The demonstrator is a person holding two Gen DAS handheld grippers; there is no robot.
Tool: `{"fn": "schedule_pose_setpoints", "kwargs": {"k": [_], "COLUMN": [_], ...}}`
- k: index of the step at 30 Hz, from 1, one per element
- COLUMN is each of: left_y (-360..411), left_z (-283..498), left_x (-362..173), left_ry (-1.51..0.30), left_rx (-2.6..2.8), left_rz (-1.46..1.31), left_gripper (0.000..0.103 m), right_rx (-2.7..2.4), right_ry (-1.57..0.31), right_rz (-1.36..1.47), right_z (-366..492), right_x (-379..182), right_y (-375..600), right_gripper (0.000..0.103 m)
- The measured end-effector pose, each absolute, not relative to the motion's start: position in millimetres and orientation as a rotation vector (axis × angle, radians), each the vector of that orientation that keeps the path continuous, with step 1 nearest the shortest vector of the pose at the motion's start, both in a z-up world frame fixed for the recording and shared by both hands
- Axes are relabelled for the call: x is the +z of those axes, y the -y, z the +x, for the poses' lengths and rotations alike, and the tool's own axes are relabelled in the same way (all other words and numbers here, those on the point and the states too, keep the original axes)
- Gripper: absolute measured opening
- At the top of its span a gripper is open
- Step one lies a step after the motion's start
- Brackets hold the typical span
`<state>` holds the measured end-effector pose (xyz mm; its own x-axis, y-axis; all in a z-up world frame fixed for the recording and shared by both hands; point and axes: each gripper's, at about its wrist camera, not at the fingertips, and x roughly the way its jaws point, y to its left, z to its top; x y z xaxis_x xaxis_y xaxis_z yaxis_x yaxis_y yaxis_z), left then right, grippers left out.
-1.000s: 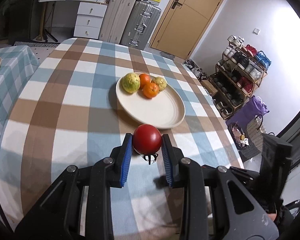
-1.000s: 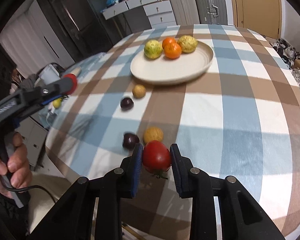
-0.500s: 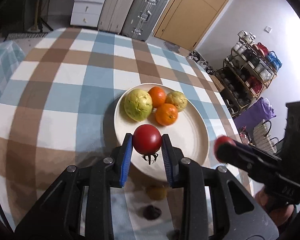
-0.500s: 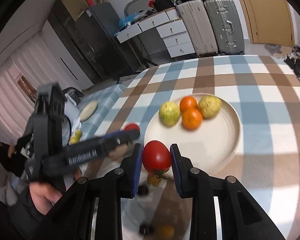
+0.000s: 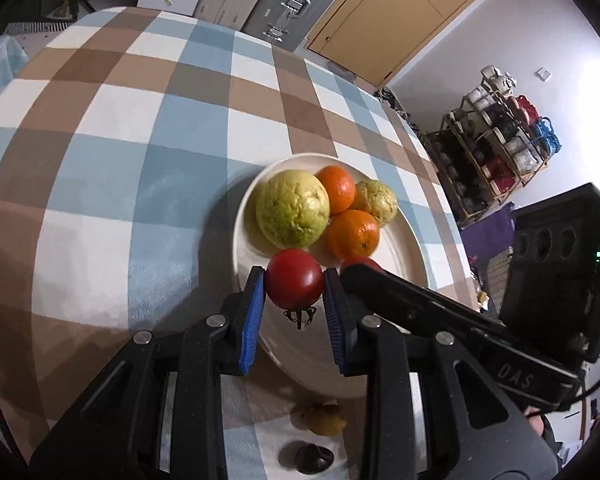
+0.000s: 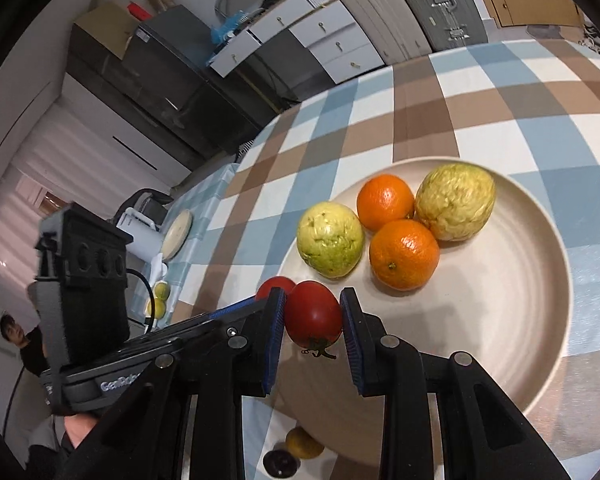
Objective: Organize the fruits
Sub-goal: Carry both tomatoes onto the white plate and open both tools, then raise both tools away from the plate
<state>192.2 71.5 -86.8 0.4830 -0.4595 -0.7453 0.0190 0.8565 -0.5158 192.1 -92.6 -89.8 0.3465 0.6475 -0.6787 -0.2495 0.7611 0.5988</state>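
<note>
Both grippers moved from table edge to over plate (image 5: 404,240). Left gripper (image 5: 294,304) clamps 1 tomato (image 5: 294,283); right gripper (image 6: 312,330) clamps another tomato (image 6: 313,314). Risk: grippers side by side, could collide; released tomatoes may roll into 4 plated fruits.

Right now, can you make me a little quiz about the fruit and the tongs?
1. True or false: each tongs holds a tomato.
2. How many oranges lie on the plate?
3. Which lies off the plate: A) green-yellow fruit, B) small dark fruit?

Key:
1. True: left tongs grip one tomato, right tongs another.
2. Two.
3. B.
</note>
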Motion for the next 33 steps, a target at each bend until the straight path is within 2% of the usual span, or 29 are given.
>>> {"fn": "schedule_pose_setpoints", "kwargs": {"k": [6,8,9,10,11,13,16,18,22,25,28,33], "left_y": [-75.4,-75.8,-76.4,-76.7,-76.5,-76.2,-74.7,-73.6,-59.6,-51.3,-49.2,-42.4], "left_z": [194.4,192.4,191.5,189.4,187.5,180.6,169.7,160.2,130.8,108.6,87.5,49.4], "left_x": [-86.3,-84.7,-83.0,-80.9,-77.7,-68.0,-53.0,-41.3,-13.4,-1.2,6.7,20.9], "left_ry": [-1.030,-1.024,-1.020,-1.016,-1.012,-0.995,-0.979,-0.950,-0.854,-0.808,-0.772,-0.688], "left_rx": [-0.323,-0.332,-0.343,-0.354,-0.352,-0.324,-0.344,-0.321,-0.222,-0.170,-0.115,-0.044], "left_rz": [-0.517,-0.520,-0.529,-0.535,-0.532,-0.519,-0.513,-0.482,-0.311,-0.229,-0.199,-0.130], "left_gripper": [0.028,0.043,0.047,0.055,0.069,0.085,0.087,0.088,0.101,0.101,0.102,0.102], "right_rx": [0.572,0.569,0.556,0.550,0.553,0.537,0.495,0.476,0.446,0.427,0.403,0.408], "right_ry": [-1.042,-1.026,-1.016,-1.002,-0.995,-0.969,-0.929,-0.894,-0.865,-0.853,-0.840,-0.807], "right_rz": [0.416,0.425,0.431,0.449,0.462,0.493,0.515,0.510,0.484,0.462,0.430,0.414], "right_z": [192.8,191.8,191.2,189.9,189.6,186.7,179.0,169.7,148.1,128.6,111.3,86.1], "right_x": [-84.0,-81.9,-80.4,-78.6,-76.7,-70.5,-60.1,-51.6,-40.1,-34.7,-29.4,-16.8], "right_y": [87.6,89.7,92.6,97.6,101.1,113.2,131.6,144.2,162.4,172.2,178.6,185.3], "right_gripper": [0.031,0.042,0.045,0.048,0.051,0.057,0.073,0.075,0.088,0.090,0.099,0.103]}}
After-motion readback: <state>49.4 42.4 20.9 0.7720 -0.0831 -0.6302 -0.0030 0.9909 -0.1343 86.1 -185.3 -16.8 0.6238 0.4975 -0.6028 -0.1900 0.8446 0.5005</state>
